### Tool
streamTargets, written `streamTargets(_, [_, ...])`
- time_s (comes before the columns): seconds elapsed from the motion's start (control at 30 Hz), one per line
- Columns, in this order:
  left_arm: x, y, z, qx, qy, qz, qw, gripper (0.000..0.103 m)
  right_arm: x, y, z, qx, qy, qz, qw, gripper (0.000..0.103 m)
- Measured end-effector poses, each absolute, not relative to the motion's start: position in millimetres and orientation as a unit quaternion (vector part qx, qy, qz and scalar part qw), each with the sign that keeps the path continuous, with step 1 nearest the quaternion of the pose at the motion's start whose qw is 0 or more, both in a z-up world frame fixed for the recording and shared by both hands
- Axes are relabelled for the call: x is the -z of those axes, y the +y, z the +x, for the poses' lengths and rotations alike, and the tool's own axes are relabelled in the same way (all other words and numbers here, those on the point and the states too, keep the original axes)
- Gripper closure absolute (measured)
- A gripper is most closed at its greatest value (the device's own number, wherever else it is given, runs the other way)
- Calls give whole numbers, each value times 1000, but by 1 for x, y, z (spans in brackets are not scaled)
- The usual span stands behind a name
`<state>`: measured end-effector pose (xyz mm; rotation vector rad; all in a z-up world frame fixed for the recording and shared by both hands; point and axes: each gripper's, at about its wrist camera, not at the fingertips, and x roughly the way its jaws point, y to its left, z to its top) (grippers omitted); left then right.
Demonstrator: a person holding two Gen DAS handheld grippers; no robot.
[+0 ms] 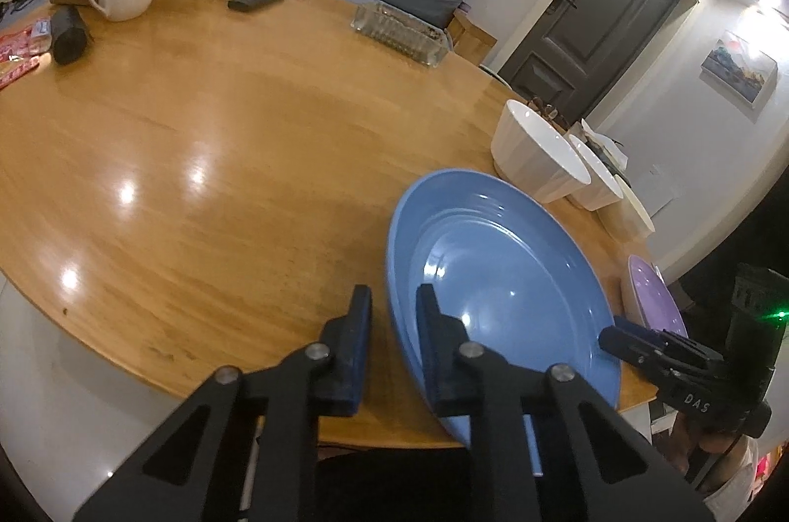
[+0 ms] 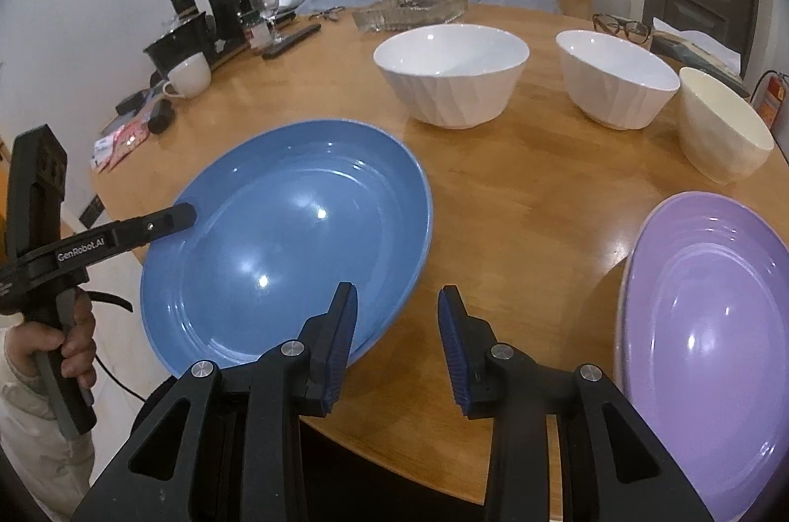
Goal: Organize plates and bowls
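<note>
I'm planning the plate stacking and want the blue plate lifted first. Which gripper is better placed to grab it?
Left. The left gripper already straddles the blue plate rim, one finger on each side, jaws open. The right gripper hangs open over bare table between the blue plate and the purple plate.

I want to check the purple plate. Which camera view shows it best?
The right wrist view: the purple plate appears large, its face visible. The left wrist view shows only a thin slice, partly behind the right gripper.
</note>
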<state>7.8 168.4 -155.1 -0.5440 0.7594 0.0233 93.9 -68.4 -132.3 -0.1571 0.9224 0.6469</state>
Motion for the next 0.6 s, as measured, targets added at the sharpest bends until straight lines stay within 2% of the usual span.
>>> streamTargets(0.13, [155, 165, 9, -6, 367, -259, 893, 91, 137, -64, 93, -313, 443, -82, 836, 75])
streamTargets(0.23, [155, 162, 9, -5, 368, -256, 894, 91, 138, -62, 91, -318, 442, -84, 835, 82])
streamTargets(0.6, [147, 152, 9, -8, 368, -242, 897, 91, 129, -74, 86, -311, 428, -81, 844, 86])
